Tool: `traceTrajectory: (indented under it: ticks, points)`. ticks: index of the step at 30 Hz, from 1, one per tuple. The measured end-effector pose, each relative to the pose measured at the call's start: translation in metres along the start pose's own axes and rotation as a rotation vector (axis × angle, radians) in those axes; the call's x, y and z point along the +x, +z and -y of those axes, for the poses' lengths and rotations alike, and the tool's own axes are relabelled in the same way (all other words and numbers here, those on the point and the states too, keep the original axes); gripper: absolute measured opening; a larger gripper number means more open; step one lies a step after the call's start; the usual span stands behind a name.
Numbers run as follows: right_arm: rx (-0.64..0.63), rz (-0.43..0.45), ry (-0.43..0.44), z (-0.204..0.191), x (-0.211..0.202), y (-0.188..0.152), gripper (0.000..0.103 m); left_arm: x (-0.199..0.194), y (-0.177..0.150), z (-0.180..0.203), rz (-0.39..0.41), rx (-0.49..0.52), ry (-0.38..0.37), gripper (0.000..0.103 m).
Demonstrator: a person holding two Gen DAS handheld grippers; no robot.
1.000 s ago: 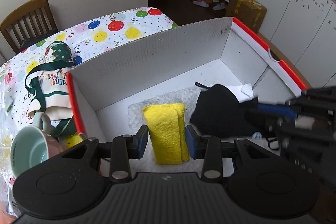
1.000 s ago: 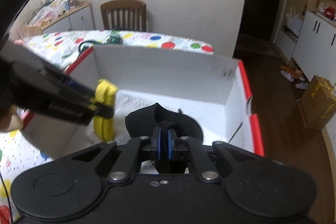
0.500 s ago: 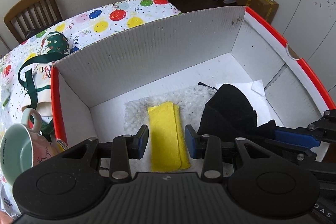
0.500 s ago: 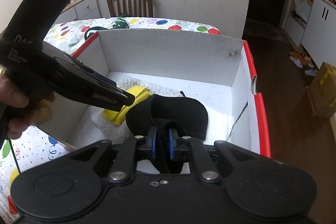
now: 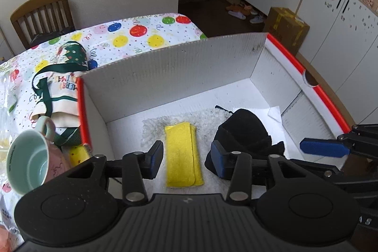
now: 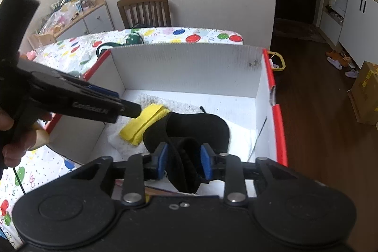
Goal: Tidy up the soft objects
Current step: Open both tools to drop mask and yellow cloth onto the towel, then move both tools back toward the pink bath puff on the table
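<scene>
Black fabric, the soft black cap (image 6: 198,131), now sits on the floor of the white box (image 6: 189,67) between my right gripper (image 6: 184,163) pads, whose jaws have just been opening and no longer press it; best to lift straight out without snagging. My left gripper (image 5: 186,161) is spread too, empty, above the yellow cloth (image 5: 183,155), the cap at its three o'clock.

Wooden chair (image 5: 42,13), white cabinets (image 5: 330,15), dark floor (image 6: 314,134)

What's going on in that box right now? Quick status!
Both grippers, left and right, just opening, fingers off the cloth. Yellow cloth and black cloth lie in the box. Nothing in the way.
</scene>
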State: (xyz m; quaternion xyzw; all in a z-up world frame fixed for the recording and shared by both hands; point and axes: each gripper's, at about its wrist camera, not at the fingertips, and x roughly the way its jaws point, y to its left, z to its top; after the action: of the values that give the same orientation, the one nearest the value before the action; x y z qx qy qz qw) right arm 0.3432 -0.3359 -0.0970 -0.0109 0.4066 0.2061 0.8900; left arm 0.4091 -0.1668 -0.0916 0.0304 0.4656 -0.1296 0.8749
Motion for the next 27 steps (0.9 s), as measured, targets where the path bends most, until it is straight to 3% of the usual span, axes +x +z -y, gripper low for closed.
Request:
traceTrajectory:
  ticks: [6, 10, 16, 21, 27]
  points:
    - [0.01, 0.031, 0.008, -0.001, -0.019, 0.002, 0.04, -0.027, -0.007, -0.003, 0.045, -0.02, -0.019, 0.044]
    - [0.006, 0.059, 0.029, -0.005, -0.032, 0.003, 0.048, -0.048, -0.013, -0.002, 0.091, -0.025, -0.022, 0.056]
    - [-0.009, 0.098, 0.048, -0.016, -0.05, 0.004, 0.054, -0.075, -0.025, -0.004, 0.142, -0.034, -0.02, 0.056]
    - [-0.006, 0.134, 0.056, -0.023, -0.064, 0.003, 0.063, -0.099, -0.04, -0.011, 0.181, -0.058, -0.006, 0.066]
    - [-0.033, 0.158, 0.085, -0.041, -0.074, 0.001, 0.075, -0.125, -0.062, -0.024, 0.209, -0.103, 0.012, 0.067]
